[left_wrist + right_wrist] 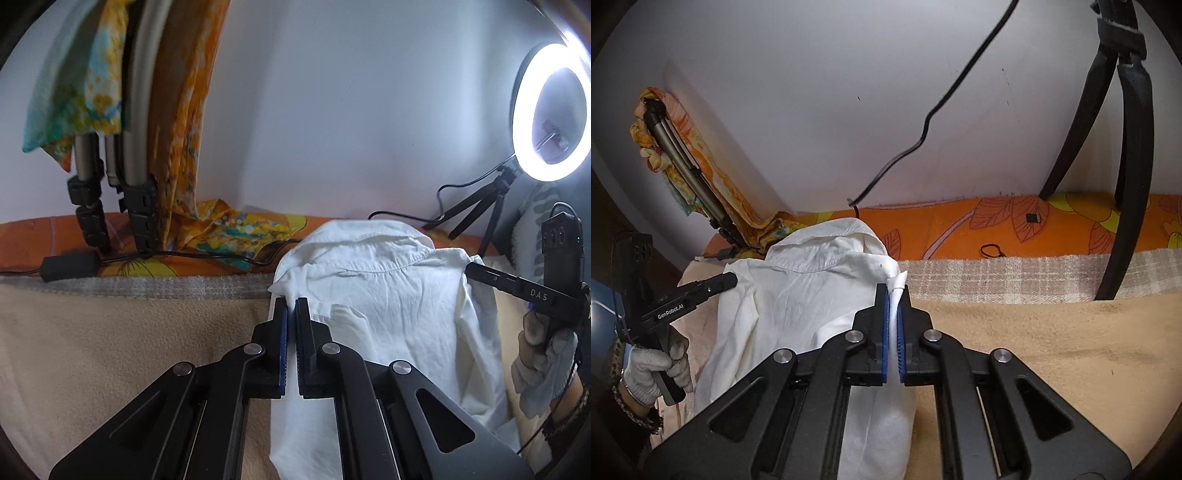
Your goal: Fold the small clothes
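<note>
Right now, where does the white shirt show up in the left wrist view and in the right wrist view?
Left wrist view: the white shirt lies centre to right on the beige blanket, its left edge pinched by the left gripper.
Right wrist view: the shirt lies centre-left, its right corner clamped in the right gripper.
Shared landmark: the orange floral bedsheet along the wall.

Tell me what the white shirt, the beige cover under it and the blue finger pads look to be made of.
White shirt: thin woven cloth, probably cotton; matte, finely creased, with a stitched seam. Beige cover: soft napped fabric, likely fleece; fuzzy, with no visible weave. Blue pads on the fingers: probably rubber or soft plastic, with a ribbed edge.
</note>
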### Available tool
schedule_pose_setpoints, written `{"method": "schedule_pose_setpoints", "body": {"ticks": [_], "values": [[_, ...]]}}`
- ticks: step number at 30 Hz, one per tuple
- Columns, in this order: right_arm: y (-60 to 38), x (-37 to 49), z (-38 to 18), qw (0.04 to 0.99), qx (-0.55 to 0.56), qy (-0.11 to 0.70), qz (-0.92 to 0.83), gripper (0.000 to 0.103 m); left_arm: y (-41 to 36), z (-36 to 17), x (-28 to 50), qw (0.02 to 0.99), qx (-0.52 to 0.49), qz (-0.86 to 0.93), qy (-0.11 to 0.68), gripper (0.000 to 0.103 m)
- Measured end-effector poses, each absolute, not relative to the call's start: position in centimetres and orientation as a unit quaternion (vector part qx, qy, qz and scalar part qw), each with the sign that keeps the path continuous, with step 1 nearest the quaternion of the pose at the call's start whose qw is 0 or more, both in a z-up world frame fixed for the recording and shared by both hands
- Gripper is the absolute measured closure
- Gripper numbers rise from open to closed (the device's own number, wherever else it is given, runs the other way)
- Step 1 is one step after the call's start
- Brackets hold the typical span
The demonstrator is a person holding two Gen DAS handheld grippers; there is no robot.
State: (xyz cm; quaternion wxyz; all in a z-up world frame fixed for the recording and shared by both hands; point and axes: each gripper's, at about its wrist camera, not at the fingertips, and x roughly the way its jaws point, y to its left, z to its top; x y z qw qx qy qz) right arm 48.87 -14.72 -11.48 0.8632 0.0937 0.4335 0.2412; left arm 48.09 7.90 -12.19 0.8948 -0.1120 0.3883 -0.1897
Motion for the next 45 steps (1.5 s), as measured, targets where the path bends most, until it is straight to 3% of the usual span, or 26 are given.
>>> {"method": "schedule_pose_setpoints", "body": {"ticks": [13, 23, 32, 45], "values": [[-15.7, 41.8, -2.6, 0.881, 0.070, 0.385, 0.265, 0.099, 9.4, -4.8, 40.2, 0.906, -0.115, -0.220, 0.343, 0.101], [-16.5, 32.3, -0.1, 0.888, 0.046, 0.372, 0.265, 0.099, 9.0, -2.7, 30.8, 0.901, -0.094, -0.249, 0.342, 0.101], [-17.0, 22.9, -2.1, 0.890, 0.026, 0.379, 0.250, 0.099, 7.0, -3.7, 23.4, 0.906, -0.066, -0.216, 0.357, 0.101], [-18.7, 14.4, -10.1, 0.881, -0.041, 0.423, 0.206, 0.099, 7.0, -11.0, 17.2, 0.866, -0.032, -0.200, 0.457, 0.101]]}}
